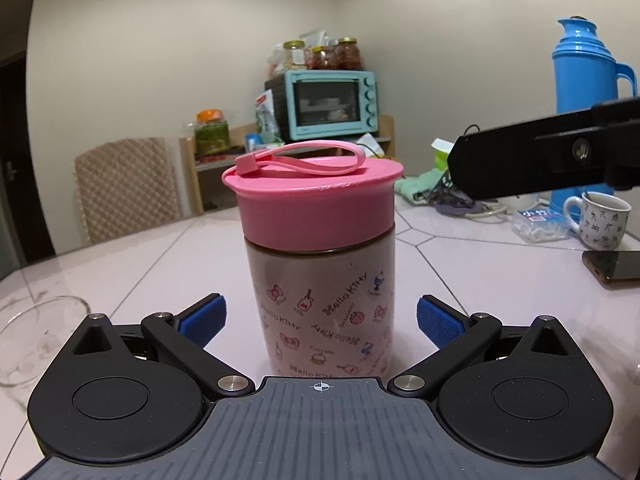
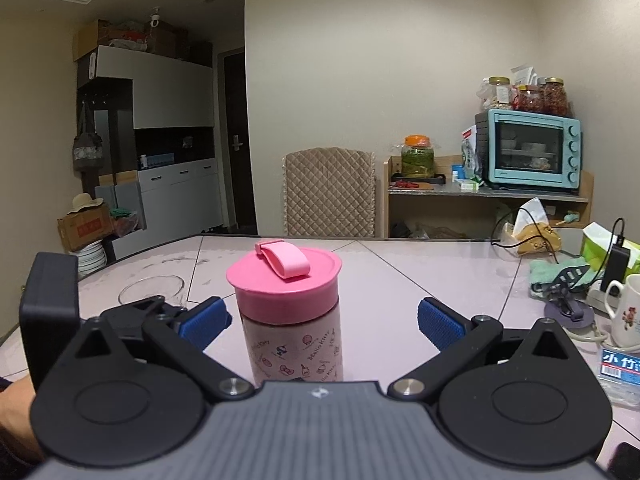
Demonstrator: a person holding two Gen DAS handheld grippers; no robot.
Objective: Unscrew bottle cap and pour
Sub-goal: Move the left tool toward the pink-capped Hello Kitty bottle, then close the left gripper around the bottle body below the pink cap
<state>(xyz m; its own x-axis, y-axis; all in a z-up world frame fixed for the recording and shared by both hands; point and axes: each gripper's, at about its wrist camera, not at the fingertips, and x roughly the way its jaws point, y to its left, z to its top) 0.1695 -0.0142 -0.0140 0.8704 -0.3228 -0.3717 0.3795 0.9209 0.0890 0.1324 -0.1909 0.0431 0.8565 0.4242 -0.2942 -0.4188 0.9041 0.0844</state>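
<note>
Pale table (image 1: pixel 460 280), capped pink bottle (image 1: pixel 322 300) upright between wide-open left tongs (image 1: pixel 321 318) and right tongs (image 2: pixel 324 320), untouched.

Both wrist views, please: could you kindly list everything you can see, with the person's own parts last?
Bottle: one, pink print, table centre.
Cap: one, pink, screwed on, loop strap on top.
Glass bowl: one, clear, left of bottle.
Table: one, pale tiled.
Thermos: one, blue, far right.
Mugs: two, white patterned, right.
Toaster oven: one, teal, shelf.
Jars: several, on the oven.
Chair: one, quilted beige.
Left gripper: open, flanking bottle.
Right gripper: open, facing bottle.
</note>
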